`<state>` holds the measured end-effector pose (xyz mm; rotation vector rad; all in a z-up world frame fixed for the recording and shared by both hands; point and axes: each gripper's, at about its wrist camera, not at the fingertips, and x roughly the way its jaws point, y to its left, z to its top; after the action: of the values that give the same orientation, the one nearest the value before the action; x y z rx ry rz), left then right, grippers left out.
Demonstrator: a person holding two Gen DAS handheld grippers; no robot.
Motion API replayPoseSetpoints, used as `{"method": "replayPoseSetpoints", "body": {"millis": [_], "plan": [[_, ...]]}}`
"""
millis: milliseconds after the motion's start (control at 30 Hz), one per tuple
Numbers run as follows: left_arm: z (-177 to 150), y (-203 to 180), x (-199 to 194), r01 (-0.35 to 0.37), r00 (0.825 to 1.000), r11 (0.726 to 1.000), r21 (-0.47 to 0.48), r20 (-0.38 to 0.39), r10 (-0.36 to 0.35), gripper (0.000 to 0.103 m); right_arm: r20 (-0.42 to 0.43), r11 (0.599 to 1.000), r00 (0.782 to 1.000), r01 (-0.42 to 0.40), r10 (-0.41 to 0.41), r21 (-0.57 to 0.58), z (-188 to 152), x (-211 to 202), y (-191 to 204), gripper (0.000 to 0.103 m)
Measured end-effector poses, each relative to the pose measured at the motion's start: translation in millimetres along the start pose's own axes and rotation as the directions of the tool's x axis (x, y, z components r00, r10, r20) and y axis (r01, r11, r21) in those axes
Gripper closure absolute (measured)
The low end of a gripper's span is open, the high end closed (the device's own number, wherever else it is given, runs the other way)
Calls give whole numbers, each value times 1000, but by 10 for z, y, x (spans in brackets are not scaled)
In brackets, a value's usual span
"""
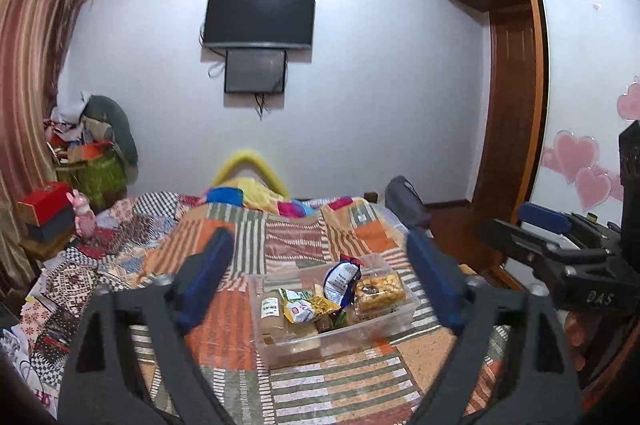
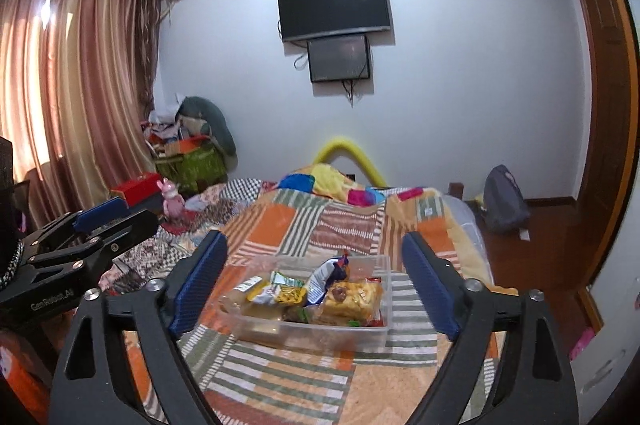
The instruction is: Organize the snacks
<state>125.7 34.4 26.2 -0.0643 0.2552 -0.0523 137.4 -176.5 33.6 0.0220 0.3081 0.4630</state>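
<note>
A clear plastic bin sits on the patchwork bed cover. It holds several snack packets: a yellow cake pack, a blue-white bag and a yellow-green packet. My left gripper is open and empty, held above the bed in front of the bin. My right gripper is also open and empty, framing the same bin with its cake pack. Each gripper shows at the edge of the other's view, the right one and the left one.
The bed cover runs toward a white wall with a TV. A cluttered pile and red box stand left by the curtains. A wooden wardrobe and grey bag are on the right.
</note>
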Motion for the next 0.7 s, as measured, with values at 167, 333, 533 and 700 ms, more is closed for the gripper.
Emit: {"method": "replayPoseSetpoints", "body": {"millis": [167, 333, 533, 700], "plan": [[-47, 1, -143, 1, 1000, 1000, -6, 9, -1, 1, 5, 999, 999, 45, -45, -19, -70, -56, 73, 0], [-99, -8, -198, -3, 1000, 1000, 11, 3, 3, 0, -4, 998, 998, 55, -56, -16, -116, -47, 71, 0], [-139, -15, -205, -2, 1000, 1000, 13, -5, 2, 0, 2, 998, 998, 62, -62, -16, -172, -150, 68, 0], [-165, -9, -175, -1, 1000, 1000, 4, -13, 1, 0, 5, 998, 998, 64, -64, -26, -190, -179, 80, 0]]}}
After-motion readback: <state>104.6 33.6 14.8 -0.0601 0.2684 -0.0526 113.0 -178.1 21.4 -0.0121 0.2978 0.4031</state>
